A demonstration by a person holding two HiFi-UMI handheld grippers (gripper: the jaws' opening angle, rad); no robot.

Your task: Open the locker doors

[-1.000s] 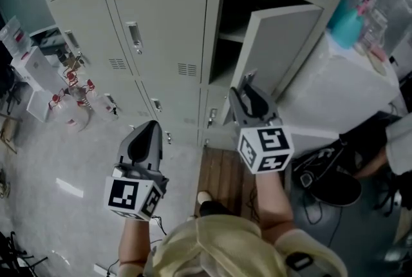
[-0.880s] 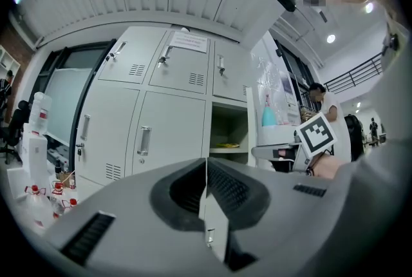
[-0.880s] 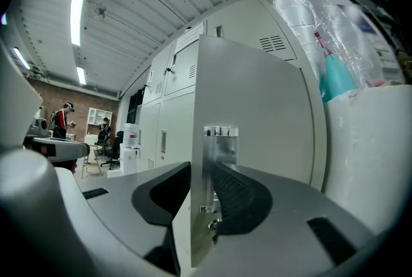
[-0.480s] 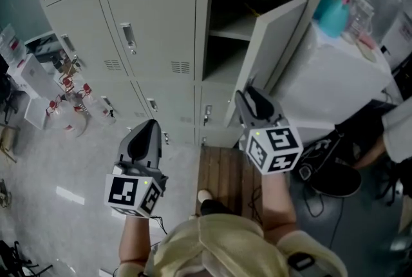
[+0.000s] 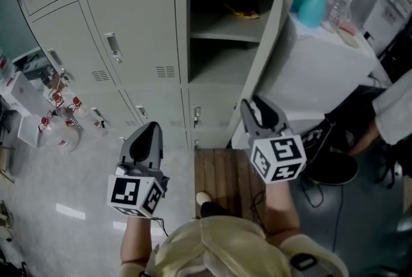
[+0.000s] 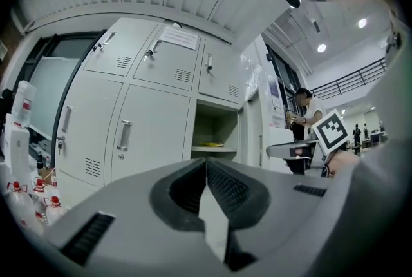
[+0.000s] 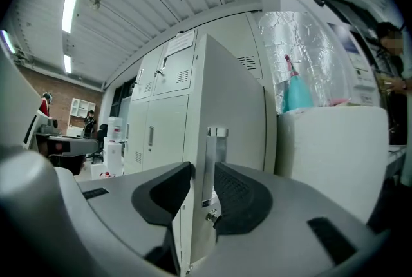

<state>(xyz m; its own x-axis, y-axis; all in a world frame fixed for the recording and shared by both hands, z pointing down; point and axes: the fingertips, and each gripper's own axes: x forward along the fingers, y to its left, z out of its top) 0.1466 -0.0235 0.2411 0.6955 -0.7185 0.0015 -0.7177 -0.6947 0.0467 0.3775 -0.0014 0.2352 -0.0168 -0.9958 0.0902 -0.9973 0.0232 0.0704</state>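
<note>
Pale floor (image 5: 77,179) lies underfoot before a bank of grey lockers (image 5: 138,31). Nearest, the left gripper (image 5: 149,131) hovers free, its fingers pressed together on nothing. The right gripper (image 5: 254,105) has fingers that have just been closing and now clamp the handle edge of the locker door (image 5: 261,69). That door has swung much wider than a second ago and stands edge-on at the open compartment's right. Inside, a shelf (image 5: 219,28) carries a small yellow thing (image 5: 241,11).
</note>
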